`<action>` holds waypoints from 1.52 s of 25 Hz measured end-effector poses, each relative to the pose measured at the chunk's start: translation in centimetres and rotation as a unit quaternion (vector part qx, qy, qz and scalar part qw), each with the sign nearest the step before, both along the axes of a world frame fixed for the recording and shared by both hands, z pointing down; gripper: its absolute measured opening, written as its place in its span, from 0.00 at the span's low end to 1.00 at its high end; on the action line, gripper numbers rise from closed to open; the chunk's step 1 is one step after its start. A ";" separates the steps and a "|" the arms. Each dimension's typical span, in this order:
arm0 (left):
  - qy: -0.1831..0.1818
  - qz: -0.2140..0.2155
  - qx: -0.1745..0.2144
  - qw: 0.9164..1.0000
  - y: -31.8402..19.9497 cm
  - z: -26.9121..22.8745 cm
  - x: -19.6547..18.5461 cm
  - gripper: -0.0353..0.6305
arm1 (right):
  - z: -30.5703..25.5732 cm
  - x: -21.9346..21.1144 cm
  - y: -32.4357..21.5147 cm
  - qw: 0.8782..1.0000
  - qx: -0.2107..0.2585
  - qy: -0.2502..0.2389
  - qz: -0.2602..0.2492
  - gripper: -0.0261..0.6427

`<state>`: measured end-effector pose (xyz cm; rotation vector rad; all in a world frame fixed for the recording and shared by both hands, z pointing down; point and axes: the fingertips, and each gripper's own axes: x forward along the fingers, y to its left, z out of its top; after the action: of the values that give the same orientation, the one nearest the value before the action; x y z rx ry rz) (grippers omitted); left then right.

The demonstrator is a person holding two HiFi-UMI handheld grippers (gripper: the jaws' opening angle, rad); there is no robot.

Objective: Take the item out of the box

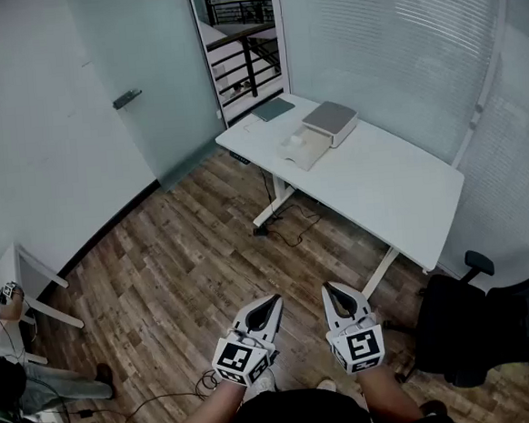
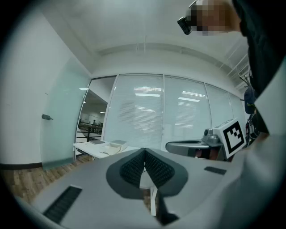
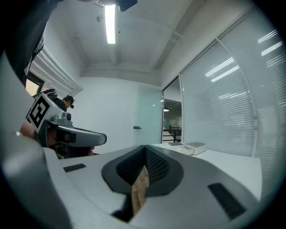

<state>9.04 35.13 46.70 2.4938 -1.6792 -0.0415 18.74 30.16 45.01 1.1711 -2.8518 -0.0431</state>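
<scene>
A white box (image 1: 318, 131) with a grey lid lies open on the far white desk (image 1: 399, 186); what is inside it is too small to make out. It shows small in the left gripper view (image 2: 113, 146) and the right gripper view (image 3: 193, 147). Both grippers are held level near the person's body, over the wooden floor and well short of the desk. My left gripper (image 1: 273, 303) is shut with nothing between its pads (image 2: 134, 167). Beside it, my right gripper (image 1: 331, 291) is shut and empty too.
A grey-green pad (image 1: 274, 108) lies at the desk's far end. A black office chair (image 1: 492, 325) stands right of me. Another person (image 1: 12, 363) sits at the left by a small white table (image 1: 22, 262). Cables (image 1: 170, 400) trail on the floor. A glass door (image 1: 145, 79) is behind.
</scene>
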 end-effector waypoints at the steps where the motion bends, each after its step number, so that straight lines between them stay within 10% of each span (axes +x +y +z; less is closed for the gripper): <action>1: -0.003 -0.001 -0.002 1.000 0.0 0.1 -0.2 0.07 | 0.5 0.0 -0.1 1.000 0.003 -0.001 -0.002 0.04; 38: -0.030 0.021 -0.028 0.999 -1.7 3.4 -17.9 0.07 | 2.0 -13.6 -1.4 0.998 -0.022 -0.028 0.045 0.05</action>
<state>-8.85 33.41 50.09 2.5128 -1.6251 0.0842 5.17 28.72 46.98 1.3092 -2.8282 0.0564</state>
